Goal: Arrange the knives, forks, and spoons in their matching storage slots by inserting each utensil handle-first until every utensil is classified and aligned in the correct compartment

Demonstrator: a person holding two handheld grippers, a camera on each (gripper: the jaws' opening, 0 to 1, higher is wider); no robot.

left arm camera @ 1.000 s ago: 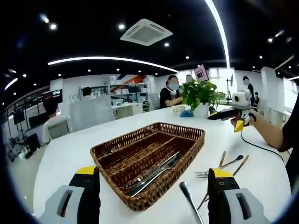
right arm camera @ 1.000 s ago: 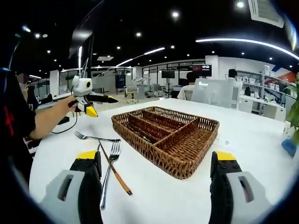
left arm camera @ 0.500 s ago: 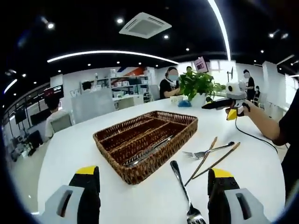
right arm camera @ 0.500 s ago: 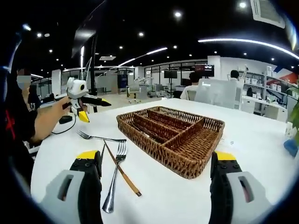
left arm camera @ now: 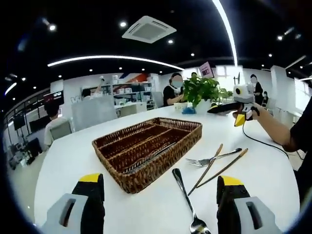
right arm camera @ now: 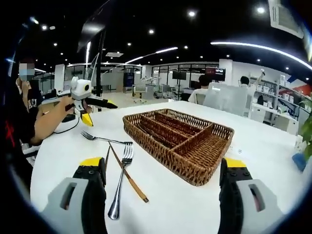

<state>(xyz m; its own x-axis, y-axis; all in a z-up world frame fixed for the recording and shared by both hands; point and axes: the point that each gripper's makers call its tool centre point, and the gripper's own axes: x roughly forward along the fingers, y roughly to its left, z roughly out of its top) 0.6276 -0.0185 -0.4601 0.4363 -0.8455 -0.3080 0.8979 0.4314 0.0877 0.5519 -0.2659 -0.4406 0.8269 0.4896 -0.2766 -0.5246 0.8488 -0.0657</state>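
Pulled back slightly since a second ago, both grippers released and empty; knives already in wicker tray, two forks and chopsticks left on table beside it.

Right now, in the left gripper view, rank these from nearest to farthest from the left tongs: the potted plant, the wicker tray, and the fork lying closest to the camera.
1. The nearest fork, on the table between the left tongs, toward their right jaw.
2. The wicker tray, just beyond, left of centre.
3. The potted plant, at the table's far edge, right of centre.
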